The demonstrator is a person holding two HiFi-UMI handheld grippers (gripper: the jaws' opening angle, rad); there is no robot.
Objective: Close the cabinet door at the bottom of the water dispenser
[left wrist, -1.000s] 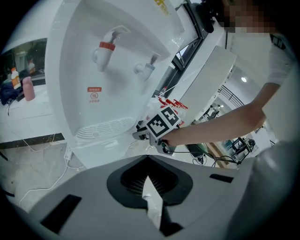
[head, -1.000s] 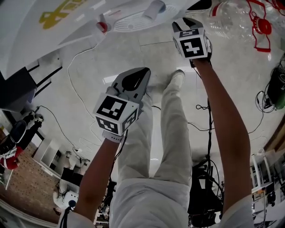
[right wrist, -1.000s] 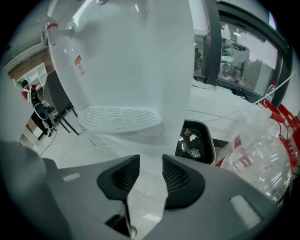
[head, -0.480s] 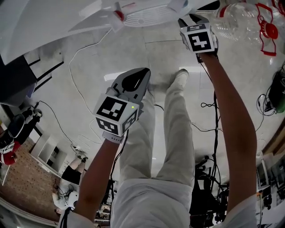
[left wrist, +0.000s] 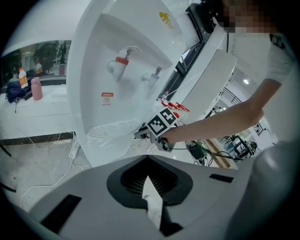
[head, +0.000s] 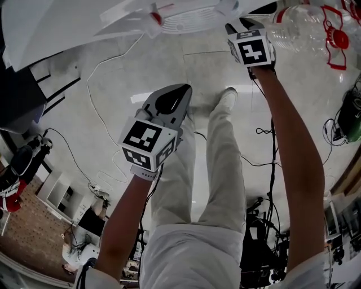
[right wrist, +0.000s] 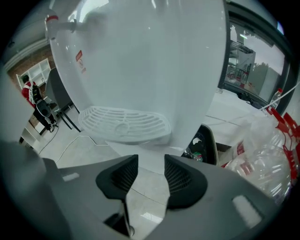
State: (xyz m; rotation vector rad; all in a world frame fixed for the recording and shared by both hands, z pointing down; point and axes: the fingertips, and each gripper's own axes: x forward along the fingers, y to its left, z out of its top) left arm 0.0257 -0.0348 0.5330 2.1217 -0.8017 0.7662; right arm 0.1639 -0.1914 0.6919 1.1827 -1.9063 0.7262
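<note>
The white water dispenser [head: 67, 22] fills the top of the head view, its drip tray [head: 186, 17] jutting out. My right gripper [head: 237, 25] points at the lower front just right of the tray, its tips partly hidden. In the right gripper view its jaws [right wrist: 146, 171] stand open with only floor tile between them, under the tray [right wrist: 124, 123] and a plain white front panel [right wrist: 145, 157]; I cannot make out the cabinet door's edge. My left gripper [head: 181, 91] hangs shut over the floor; its pads [left wrist: 140, 180] meet around a thin white sliver.
The person's legs in white trousers [head: 220, 169] stand between the arms, one shoe [head: 225, 99] near the dispenser. A white cable [head: 96, 101] and black cables [head: 265, 135] trail over the tiles. A black bin [right wrist: 205, 143] and clear bottles with red handles [head: 307, 28] stand at the dispenser's right.
The dispenser's tray and my right gripper sit slightly further right in the head view. The left gripper has kept its place and stays shut.
</note>
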